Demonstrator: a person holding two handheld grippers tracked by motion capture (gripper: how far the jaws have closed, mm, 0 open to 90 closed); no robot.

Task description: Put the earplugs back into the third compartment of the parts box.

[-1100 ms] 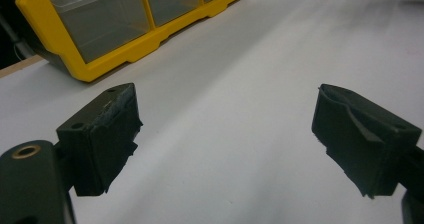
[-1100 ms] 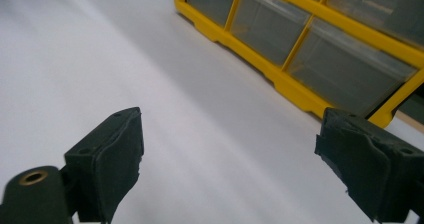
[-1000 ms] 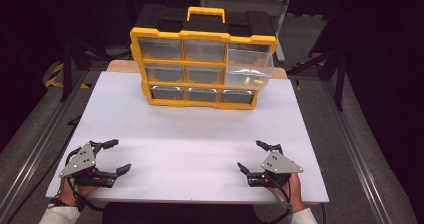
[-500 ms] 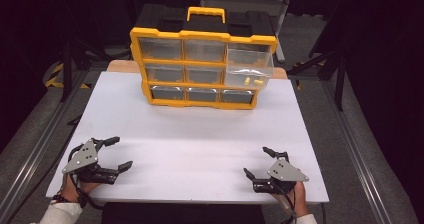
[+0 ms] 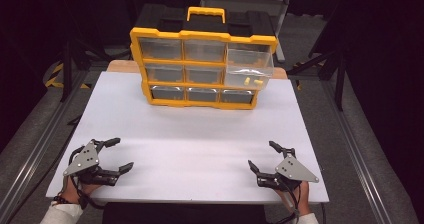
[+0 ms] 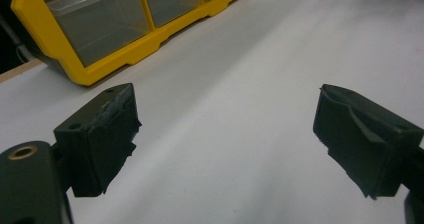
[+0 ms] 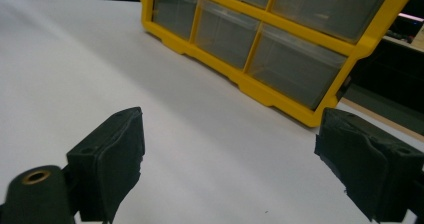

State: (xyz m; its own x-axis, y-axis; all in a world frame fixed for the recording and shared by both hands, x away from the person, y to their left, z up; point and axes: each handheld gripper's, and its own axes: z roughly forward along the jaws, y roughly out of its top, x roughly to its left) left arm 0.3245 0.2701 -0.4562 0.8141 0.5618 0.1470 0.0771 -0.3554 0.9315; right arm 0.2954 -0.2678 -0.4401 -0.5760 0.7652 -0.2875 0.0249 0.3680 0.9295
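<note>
Both grippers, left (image 5: 114,155) and right (image 5: 261,157), rest with jaws spread wide at the white table's (image 5: 200,134) near edge. Well beyond stands a yellow drawer organizer (image 5: 200,64), one upper drawer (image 5: 248,70) pulled out.

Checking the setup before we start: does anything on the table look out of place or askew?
One thing: on the yellow drawer organizer, the large right-hand drawer sticks out past the others, part open, with small yellow pieces inside. Both grippers, left and right, rest open and empty.

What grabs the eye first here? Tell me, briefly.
The yellow drawer cabinet at the far edge of the white table, its right drawer pulled out with small yellow bits inside. Then the two open grippers, left and right, at the near corners.
</note>
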